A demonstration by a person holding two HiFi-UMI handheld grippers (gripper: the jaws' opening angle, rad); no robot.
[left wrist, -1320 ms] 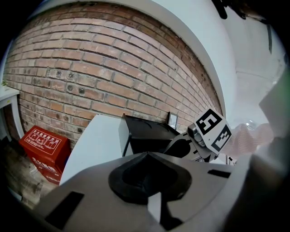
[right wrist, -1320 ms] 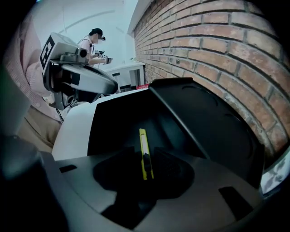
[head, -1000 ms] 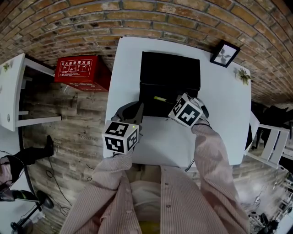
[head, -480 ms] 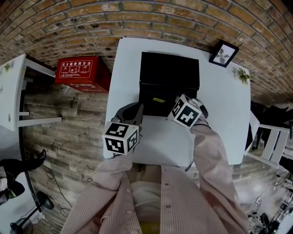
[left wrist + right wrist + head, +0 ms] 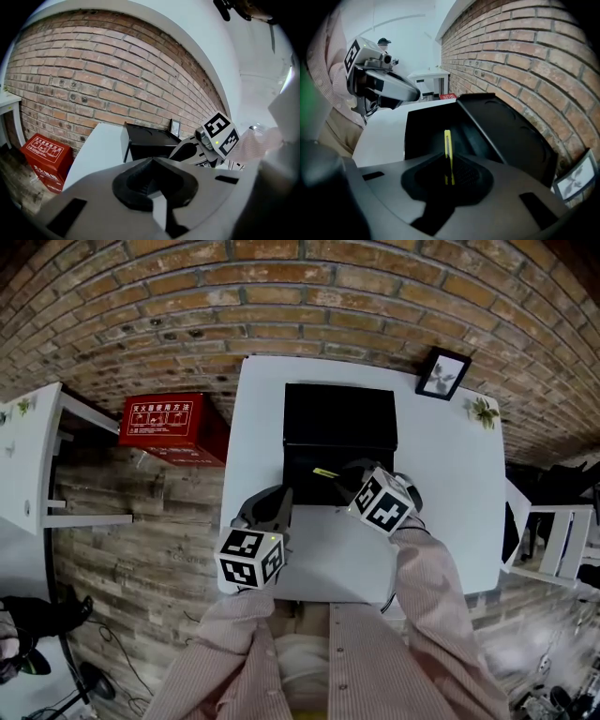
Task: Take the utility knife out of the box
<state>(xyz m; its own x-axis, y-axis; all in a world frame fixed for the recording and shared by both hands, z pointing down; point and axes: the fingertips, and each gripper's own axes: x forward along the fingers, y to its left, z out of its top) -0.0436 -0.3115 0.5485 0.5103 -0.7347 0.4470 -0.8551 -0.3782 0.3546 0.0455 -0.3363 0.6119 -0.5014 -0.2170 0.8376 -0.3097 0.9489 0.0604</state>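
Note:
An open black box [image 5: 339,415] stands on the white table [image 5: 450,484], its lid leaning back toward the brick wall. The yellow utility knife [image 5: 325,472] lies inside it. My right gripper [image 5: 349,474] reaches down into the box from the right. In the right gripper view the knife [image 5: 447,145] runs between the pads of my right gripper [image 5: 449,161], whose jaws are closing and pinch its near end. My left gripper [image 5: 284,495] hovers by the box's front left corner, shut and empty. Its tips [image 5: 152,161] meet in the left gripper view.
A red case [image 5: 167,420] sits on the wooden floor to the left of the table. A framed picture [image 5: 442,373] and a small sprig [image 5: 483,412] lie at the table's far right. A white chair [image 5: 553,540] stands at the right, a white shelf [image 5: 28,456] at the left.
The right gripper has tipped a little further into the box, over the knife's right end. The left gripper has stayed where it was. The head view has shifted slightly.

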